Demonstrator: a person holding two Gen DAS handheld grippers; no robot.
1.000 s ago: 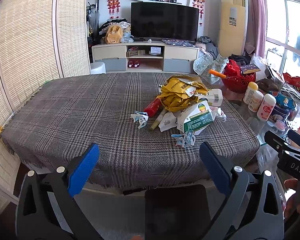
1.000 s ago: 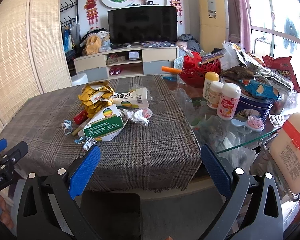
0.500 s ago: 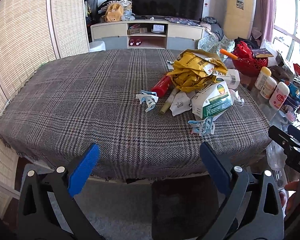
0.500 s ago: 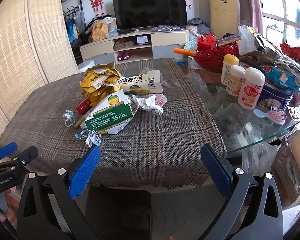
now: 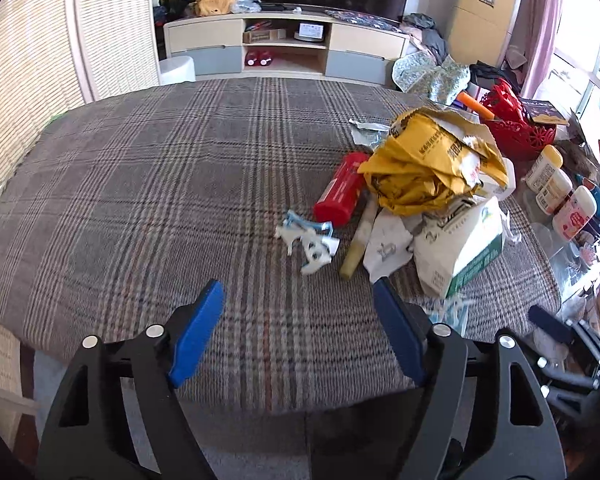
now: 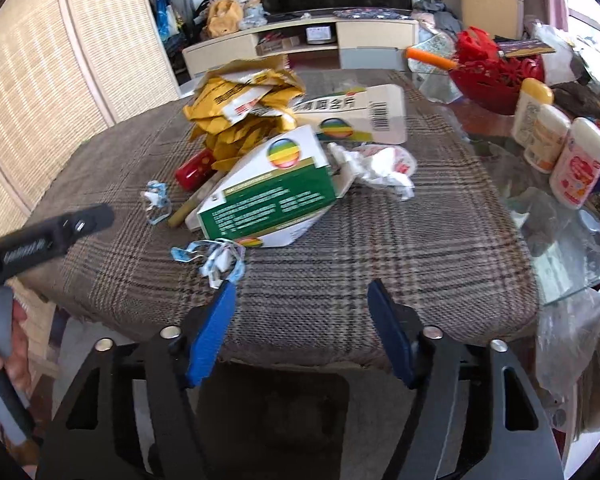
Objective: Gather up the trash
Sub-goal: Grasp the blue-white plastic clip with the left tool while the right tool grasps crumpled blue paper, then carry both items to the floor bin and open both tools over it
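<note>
While hovering over near edge of plaid-covered bench (image 5: 148, 184), left tool (image 5: 298, 316) spread wide, nothing between blue pads, aimed at small blue-white wrapper scrap (image 5: 308, 240) lying apart from the heap. Just right of scrap: red tube (image 5: 340, 190), pale stick (image 5: 358, 246), crumpled yellow bag (image 5: 432, 168) heaped on top, white-green carton (image 5: 460, 248) tipped on its side. In right view, right tool (image 6: 302, 312) also spread, empty, left pad just below second blue-white scrap (image 6: 216, 258) at carton's (image 6: 272, 188) near corner. Behind carton, long white box (image 6: 360, 118) and crumpled white paper (image 6: 374, 166). Far right, off the cloth on glass: three bottles (image 6: 580, 162), red basket (image 6: 492, 70).
</note>
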